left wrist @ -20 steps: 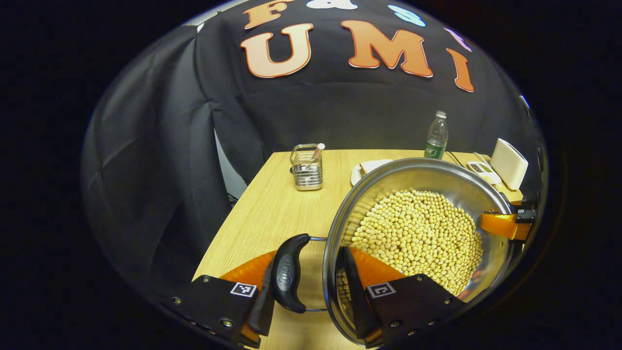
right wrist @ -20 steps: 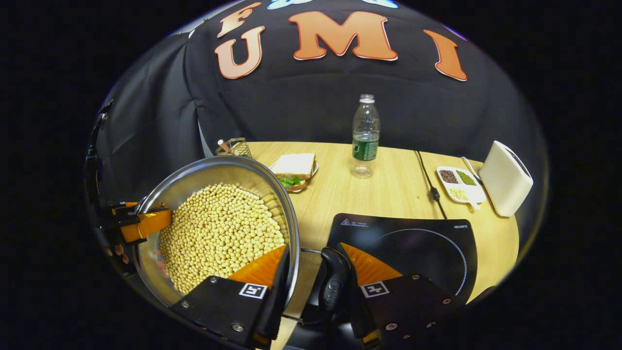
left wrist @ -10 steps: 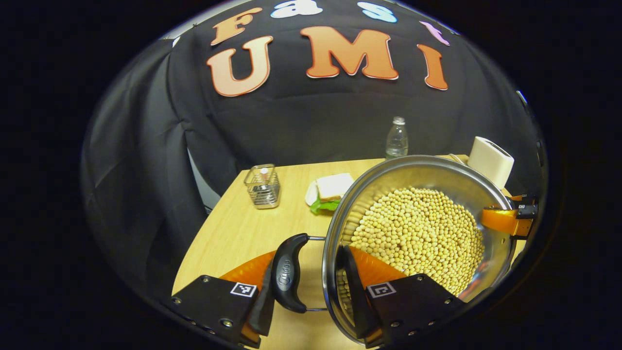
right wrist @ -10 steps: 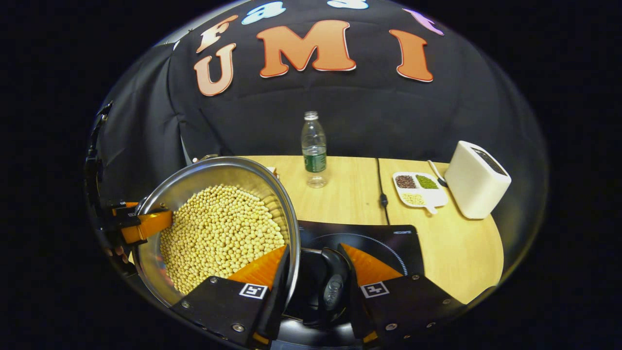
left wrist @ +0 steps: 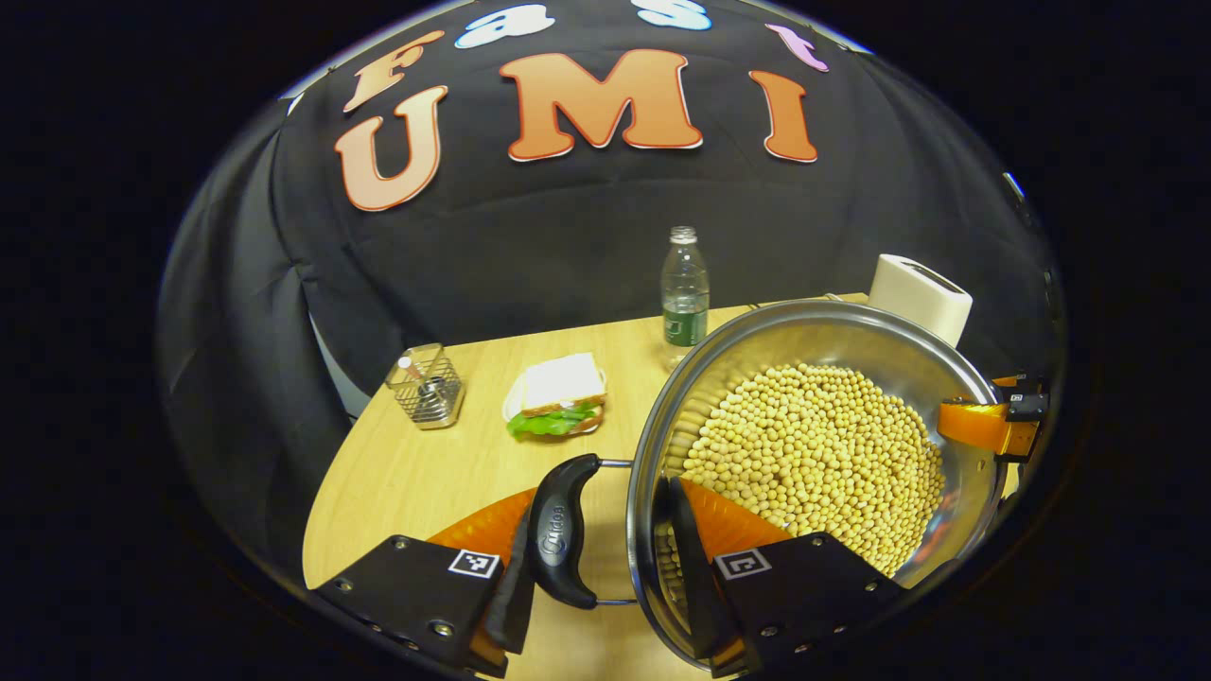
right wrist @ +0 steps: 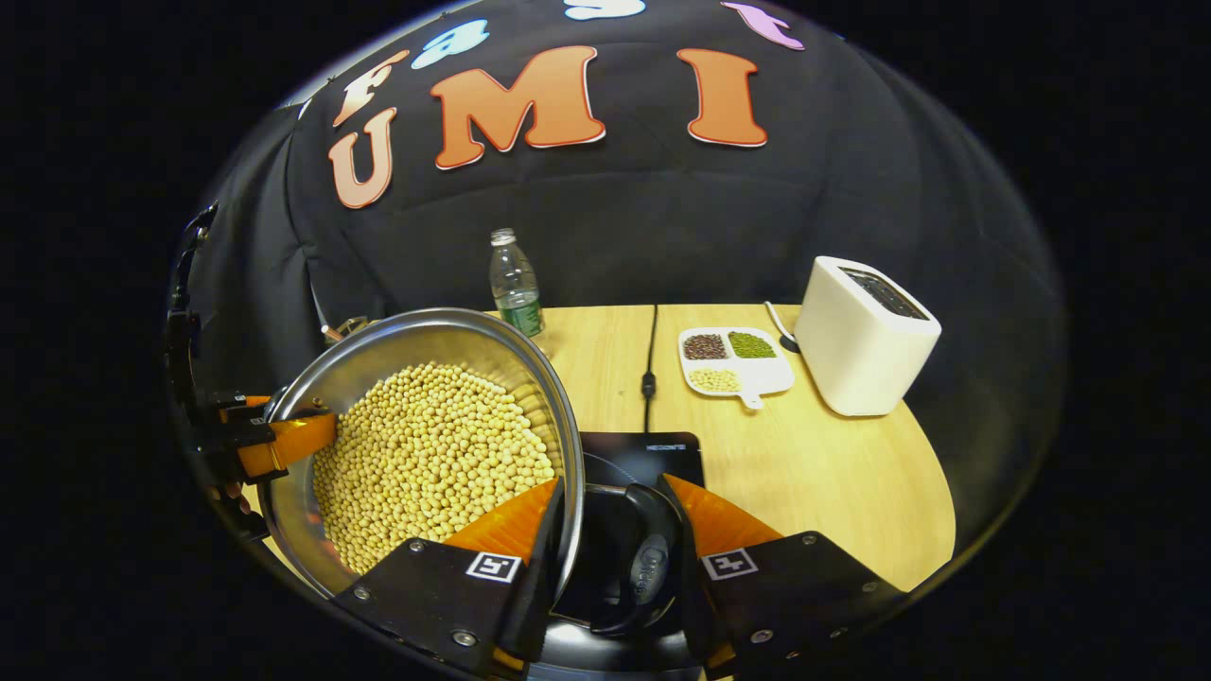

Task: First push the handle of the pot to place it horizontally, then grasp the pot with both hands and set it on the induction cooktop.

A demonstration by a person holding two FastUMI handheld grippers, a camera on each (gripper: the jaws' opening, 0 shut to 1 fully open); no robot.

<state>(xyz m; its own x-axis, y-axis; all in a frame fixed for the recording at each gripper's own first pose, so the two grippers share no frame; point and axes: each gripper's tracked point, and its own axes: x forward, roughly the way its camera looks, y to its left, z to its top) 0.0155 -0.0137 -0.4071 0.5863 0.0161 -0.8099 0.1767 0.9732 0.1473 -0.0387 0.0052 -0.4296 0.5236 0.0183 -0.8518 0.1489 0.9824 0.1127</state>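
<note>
Both grippers, left (left wrist: 601, 558) and right (right wrist: 605, 558), clamp the steel pot (left wrist: 814, 326) by rim and side handles above the induction cooktop (right wrist: 662, 449); soybean-heavy, slick, keep level.

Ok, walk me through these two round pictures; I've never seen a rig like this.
No robot: a person holds two-finger tongs in each hand, with a fisheye camera riding on each pair, looking forward. One picture comes from the left tongs, the other from the right tongs. Each pair clamps a black handle against the wall of a round steel pot full of pale yellow beans. In the right gripper view a black induction cooktop lies under it. The wooden table also carries a clear plastic bottle, a sandwich, a wire basket, a white toaster and a white divided dish.
</note>
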